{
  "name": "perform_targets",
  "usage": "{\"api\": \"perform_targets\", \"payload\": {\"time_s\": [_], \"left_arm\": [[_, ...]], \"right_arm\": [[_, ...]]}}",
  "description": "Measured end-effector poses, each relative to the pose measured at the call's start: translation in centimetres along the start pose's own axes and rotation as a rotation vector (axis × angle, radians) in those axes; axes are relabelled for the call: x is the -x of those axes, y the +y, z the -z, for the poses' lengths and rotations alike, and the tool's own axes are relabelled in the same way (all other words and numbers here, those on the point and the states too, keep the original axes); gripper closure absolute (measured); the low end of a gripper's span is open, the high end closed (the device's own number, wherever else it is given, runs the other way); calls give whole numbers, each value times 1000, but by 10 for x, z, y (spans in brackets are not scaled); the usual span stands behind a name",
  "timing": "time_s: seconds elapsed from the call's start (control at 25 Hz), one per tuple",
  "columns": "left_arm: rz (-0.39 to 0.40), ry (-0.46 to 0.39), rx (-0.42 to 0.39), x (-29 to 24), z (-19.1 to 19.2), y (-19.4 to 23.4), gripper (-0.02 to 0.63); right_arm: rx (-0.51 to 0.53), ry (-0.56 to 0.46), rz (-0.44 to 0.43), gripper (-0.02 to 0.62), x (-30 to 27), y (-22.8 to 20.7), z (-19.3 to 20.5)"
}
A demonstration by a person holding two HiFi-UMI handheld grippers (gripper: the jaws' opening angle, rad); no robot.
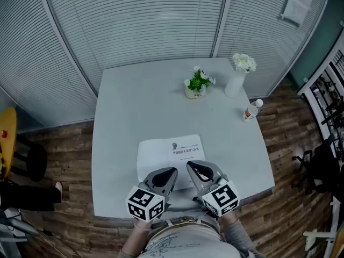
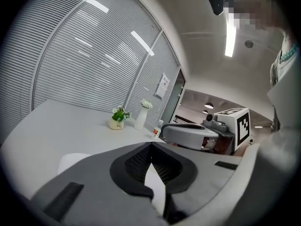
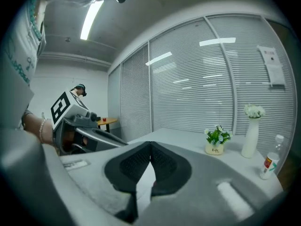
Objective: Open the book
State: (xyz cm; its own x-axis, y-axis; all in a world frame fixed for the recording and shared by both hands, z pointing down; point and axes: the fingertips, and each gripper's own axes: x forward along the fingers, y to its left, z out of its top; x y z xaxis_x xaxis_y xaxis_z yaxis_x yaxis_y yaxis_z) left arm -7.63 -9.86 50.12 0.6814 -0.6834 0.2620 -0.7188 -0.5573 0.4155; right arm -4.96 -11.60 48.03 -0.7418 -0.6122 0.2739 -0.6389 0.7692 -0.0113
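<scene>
A closed white book with dark print on its cover lies flat on the pale table, near the front edge. Both grippers hover side by side over the book's near part. My left gripper is shut, its jaws meeting at the tips with nothing between them. Just to its right, my right gripper is also shut and empty. In the left gripper view a white corner of the book shows to the left of the jaws. The grippers hide the book's near edge in the head view.
At the table's far side stand a small potted plant, a white vase of flowers and a small bottle. Slatted blinds wall the far side. A yellow seat is at the left, a dark rack at the right.
</scene>
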Motion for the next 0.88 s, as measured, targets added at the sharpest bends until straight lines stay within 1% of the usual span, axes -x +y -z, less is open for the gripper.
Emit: {"api": "perform_targets", "payload": {"time_s": [0.04,0.16,0.2,0.32,0.48,0.72,0.88], "left_arm": [[-14,-4,-21,2,-2,1,607],[-88,-14,-141,8,-7,5,607],[-99,-24,-163,8,-10,5,607],[-93,-56,-160,9,-16,4,607],[-97,-61,-161,11,-20,6,607],[-93,-112,-124,19,-34,5,607],[-94,-97,-133,20,-35,5,607]], "right_arm": [[0,-3,-3,594,-1,2,-2],[-11,-3,-6,594,-4,4,-2],[-14,-1,-7,594,-4,4,-2],[-18,2,-14,594,-5,5,-1],[-13,-5,-15,594,-6,8,-6],[10,-16,-31,594,-10,14,-19],[25,-19,-37,594,-13,18,-22]]}}
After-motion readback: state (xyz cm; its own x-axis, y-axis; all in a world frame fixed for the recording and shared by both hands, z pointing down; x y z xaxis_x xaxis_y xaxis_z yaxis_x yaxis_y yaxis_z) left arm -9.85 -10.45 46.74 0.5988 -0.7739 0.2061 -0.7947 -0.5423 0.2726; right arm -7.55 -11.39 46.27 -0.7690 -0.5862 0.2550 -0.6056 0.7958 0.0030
